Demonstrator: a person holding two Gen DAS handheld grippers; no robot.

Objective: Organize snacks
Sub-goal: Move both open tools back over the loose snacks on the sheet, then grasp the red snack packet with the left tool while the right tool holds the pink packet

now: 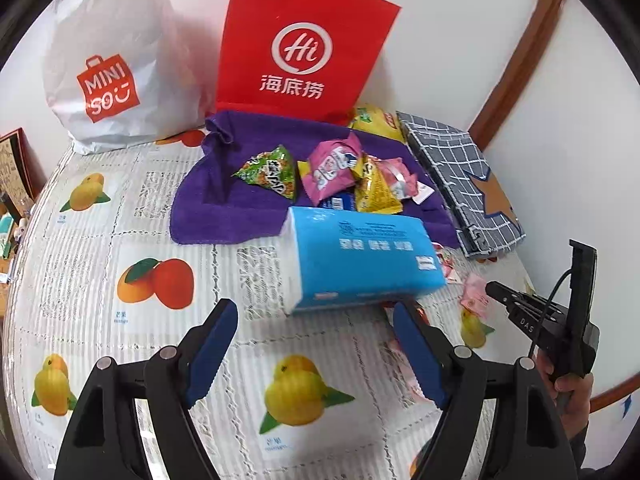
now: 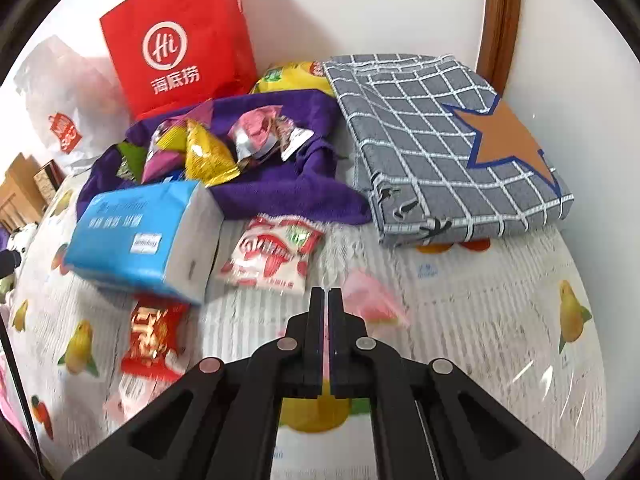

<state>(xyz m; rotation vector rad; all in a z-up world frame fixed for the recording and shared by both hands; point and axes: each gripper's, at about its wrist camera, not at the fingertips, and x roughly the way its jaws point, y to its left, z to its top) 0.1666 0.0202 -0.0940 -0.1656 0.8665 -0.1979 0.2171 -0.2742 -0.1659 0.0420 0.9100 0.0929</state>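
Several snack packets lie heaped on a purple towel [image 1: 240, 204]: a green one [image 1: 268, 172], a pink one [image 1: 332, 168], a yellow one [image 2: 206, 156]. A white-and-red packet [image 2: 272, 254] and a red packet [image 2: 154, 334] lie loose on the table. My left gripper [image 1: 312, 350] is open and empty, just short of a blue tissue pack [image 1: 356, 256]. My right gripper [image 2: 325, 300] is shut on a pink snack packet [image 2: 372, 298], which sticks out to the right of the closed fingers; the gripper also shows in the left wrist view [image 1: 496, 290].
A red Haidilao bag [image 1: 300, 40] and a white Miniso bag [image 1: 108, 64] stand at the back against the wall. A folded grey checked cloth [image 2: 440, 136] lies at the right. A large yellow bag [image 2: 292, 76] lies behind the towel. The tablecloth has fruit prints.
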